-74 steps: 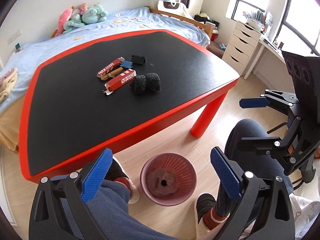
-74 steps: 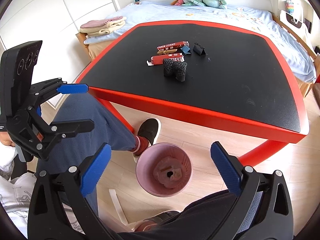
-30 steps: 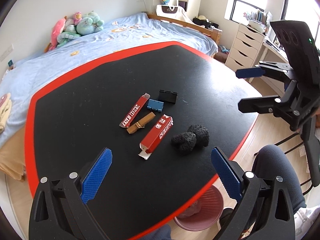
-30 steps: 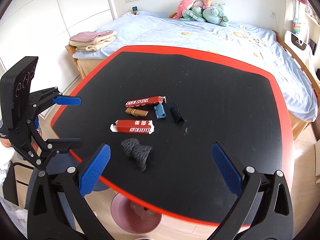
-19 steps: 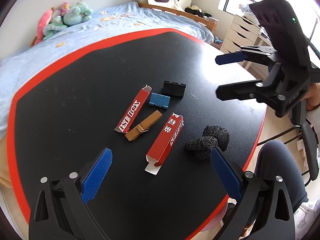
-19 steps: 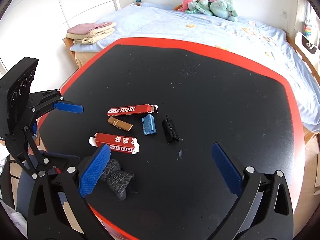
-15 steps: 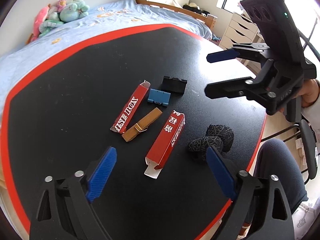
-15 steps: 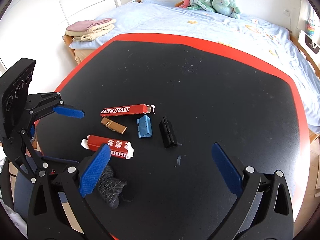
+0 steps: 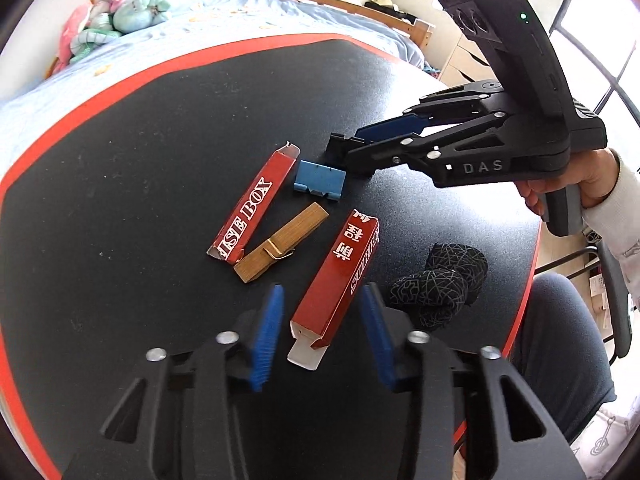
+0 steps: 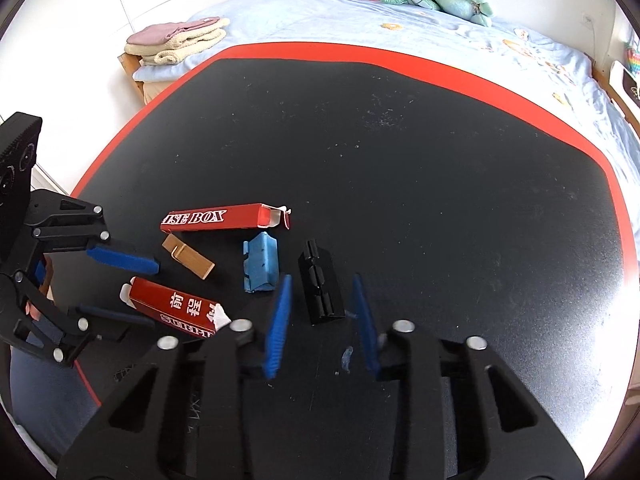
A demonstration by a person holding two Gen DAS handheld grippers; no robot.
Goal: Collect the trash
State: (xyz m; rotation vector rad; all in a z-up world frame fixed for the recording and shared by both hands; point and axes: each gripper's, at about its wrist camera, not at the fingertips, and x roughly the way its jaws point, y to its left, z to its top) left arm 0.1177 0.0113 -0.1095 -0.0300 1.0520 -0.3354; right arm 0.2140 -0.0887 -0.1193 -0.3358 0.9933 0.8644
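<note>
Left gripper [image 9: 322,322], left wrist view: jaws have just been closing and now straddle the near end of one long red carton with Chinese lettering [image 9: 339,281]; pads not touching it. Carton's long axis runs away from the camera, torn flap nearest. Count on the black table with red rim [image 9: 120,92]: two red cartons, one wooden clothespin [image 9: 280,243], one blue clip [image 9: 319,181], one black netted bundle [image 9: 440,283].

Right gripper [image 10: 322,322], right wrist view: jaws, just closing too, flank one black binder clip [image 10: 322,287] with gaps either side; its long axis points away.
</note>
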